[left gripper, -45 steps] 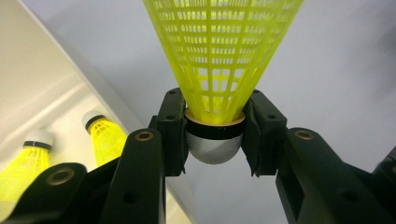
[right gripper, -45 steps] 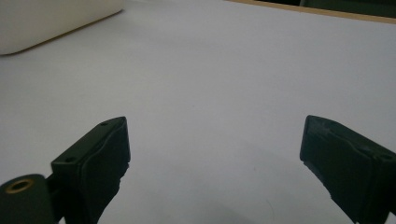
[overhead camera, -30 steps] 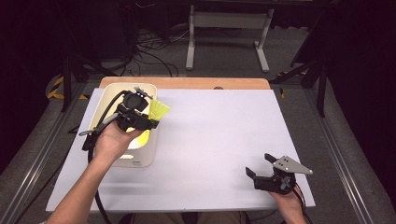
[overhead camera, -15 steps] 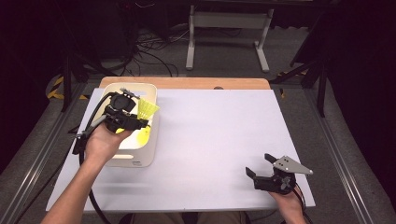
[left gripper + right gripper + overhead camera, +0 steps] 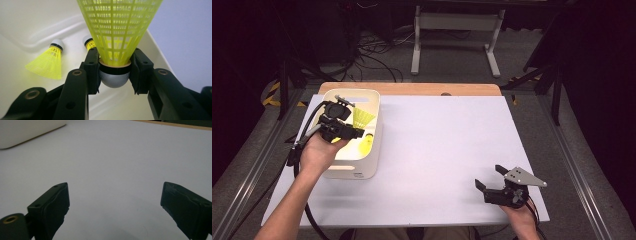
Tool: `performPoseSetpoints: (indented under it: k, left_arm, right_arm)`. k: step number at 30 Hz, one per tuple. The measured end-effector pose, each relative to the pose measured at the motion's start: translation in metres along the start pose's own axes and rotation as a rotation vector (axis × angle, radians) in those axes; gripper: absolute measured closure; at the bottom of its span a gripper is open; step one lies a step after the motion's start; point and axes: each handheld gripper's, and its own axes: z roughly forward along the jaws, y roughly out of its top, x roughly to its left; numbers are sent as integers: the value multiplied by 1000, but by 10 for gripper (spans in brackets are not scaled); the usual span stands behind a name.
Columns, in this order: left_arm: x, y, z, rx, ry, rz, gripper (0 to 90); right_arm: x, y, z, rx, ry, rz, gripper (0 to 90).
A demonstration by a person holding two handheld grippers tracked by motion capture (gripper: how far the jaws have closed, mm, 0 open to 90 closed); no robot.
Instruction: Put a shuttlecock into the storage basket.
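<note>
Nearest, the right tongs (image 5: 492, 186) rest spread and empty on the white table (image 5: 452, 150). Farther off, over the cream bin (image 5: 373, 131), the left tongs (image 5: 114, 71) pinch a yellow shuttlecock (image 5: 117, 30) by its rounded cork. It looks featherlight; its mesh skirt probably crushes easily, so the firm cork seems the right hold.

In the left gripper view, the top of the held shuttlecock (image 5: 119, 32) runs off the picture's top edge. Behind it, a second shuttlecock (image 5: 90, 43) is mostly hidden, with just its white tip and a bit of yellow showing. In the high view, the left gripper (image 5: 343, 125) covers part of the bin (image 5: 362, 170).
</note>
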Motion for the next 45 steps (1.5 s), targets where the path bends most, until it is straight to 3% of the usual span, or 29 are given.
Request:
performPoseSetpoints:
  k: [6,20,37,45]
  left_arm:
    - [9,0,7,16,-4,-34,640]
    - [19,6,23,65,3,-71,639]
    - [27,17,49,153,22,-100,638]
    - [27,18,52,171,34,-105,601]
  right_arm:
    - [0,0,0,2,4,3,89]
    - [0,0,1,5,14,5,89]
    - [1,-1,2,13,24,1,86]
    - [1,-1,1,11,25,3,86]
